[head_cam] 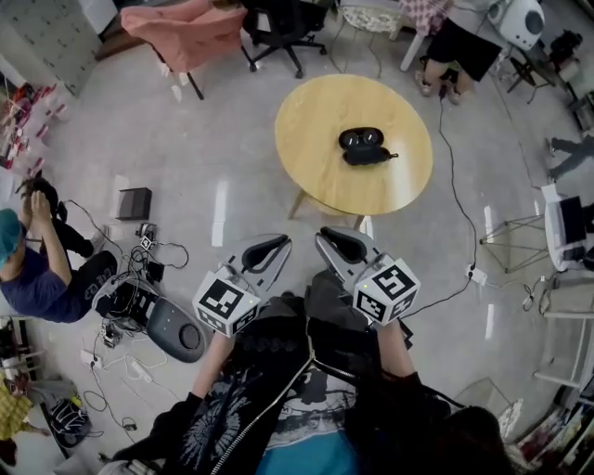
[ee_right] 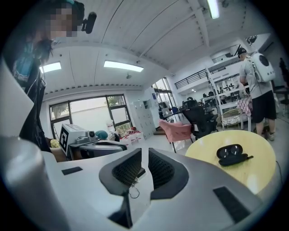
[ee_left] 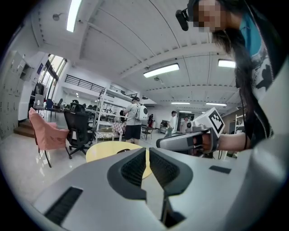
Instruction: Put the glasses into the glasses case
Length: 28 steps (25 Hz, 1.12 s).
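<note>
A round yellow table (head_cam: 316,158) stands ahead of me. On it lies a black glasses case (head_cam: 361,139), open, with dark glasses (head_cam: 369,156) against its near side. The right gripper view shows the case (ee_right: 229,151) and glasses (ee_right: 235,159) at the right, well beyond the jaws. My left gripper (head_cam: 278,243) and right gripper (head_cam: 329,237) are side by side close to my body, well short of the table. In each gripper view the jaws, left (ee_left: 147,151) and right (ee_right: 145,151), stand almost together with a thin slit and nothing between them.
A person (head_cam: 37,269) sits on the floor at the left among cables and gear (head_cam: 139,288). Beyond the table stand a pink chair (head_cam: 186,32) and a black office chair (head_cam: 283,28). Another person (head_cam: 455,46) is behind it. A cable (head_cam: 455,186) runs along the floor on the right.
</note>
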Motion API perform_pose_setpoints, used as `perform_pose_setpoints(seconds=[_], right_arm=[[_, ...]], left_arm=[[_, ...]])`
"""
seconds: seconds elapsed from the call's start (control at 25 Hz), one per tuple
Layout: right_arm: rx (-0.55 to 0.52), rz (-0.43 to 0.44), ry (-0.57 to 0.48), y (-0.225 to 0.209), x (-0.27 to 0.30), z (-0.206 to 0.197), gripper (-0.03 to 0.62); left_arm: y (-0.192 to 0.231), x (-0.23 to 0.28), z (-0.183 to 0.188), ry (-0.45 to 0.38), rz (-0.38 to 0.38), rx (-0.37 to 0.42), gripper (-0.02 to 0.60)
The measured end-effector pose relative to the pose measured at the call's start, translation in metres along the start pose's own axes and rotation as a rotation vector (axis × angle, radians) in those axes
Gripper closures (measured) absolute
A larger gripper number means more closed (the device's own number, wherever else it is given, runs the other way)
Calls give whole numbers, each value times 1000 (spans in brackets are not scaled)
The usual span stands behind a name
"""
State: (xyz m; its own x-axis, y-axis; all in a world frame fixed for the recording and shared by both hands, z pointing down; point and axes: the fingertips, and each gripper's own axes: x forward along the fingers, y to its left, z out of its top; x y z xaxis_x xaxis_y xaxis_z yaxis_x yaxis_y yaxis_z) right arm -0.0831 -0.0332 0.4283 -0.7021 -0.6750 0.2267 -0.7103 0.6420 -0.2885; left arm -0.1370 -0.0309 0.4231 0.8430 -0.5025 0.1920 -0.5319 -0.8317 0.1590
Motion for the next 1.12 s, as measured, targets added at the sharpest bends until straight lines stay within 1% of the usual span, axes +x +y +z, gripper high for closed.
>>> perform_pose_setpoints(seconds=[0.16, 0.28, 0.36, 0.48, 0.6, 0.84, 1.12], right_arm=[[-21, 1, 28, 15, -3, -6, 530], [-25, 6, 55, 15, -2, -10, 530], [-26, 11, 63, 14, -4, -10, 530], [-34, 18, 58, 15, -12, -9, 530], [-30, 27, 54, 17, -28, -12, 530], [-35, 36, 51, 10, -78, -22, 533], [-43, 71, 52, 3, -142, -38, 537]], left_arm=[[-8, -11, 0, -30, -1, -18, 552], [-9, -12, 5, -64, 7, -51, 552], [-12, -11, 9, -79, 11, -59, 554], [-17, -10, 9, -80, 25, -53, 553], [-27, -7, 8, -78, 46, -63, 552], [-71, 12, 7, -66, 68, -58, 552], [-140, 38, -5, -41, 84, -56, 552]])
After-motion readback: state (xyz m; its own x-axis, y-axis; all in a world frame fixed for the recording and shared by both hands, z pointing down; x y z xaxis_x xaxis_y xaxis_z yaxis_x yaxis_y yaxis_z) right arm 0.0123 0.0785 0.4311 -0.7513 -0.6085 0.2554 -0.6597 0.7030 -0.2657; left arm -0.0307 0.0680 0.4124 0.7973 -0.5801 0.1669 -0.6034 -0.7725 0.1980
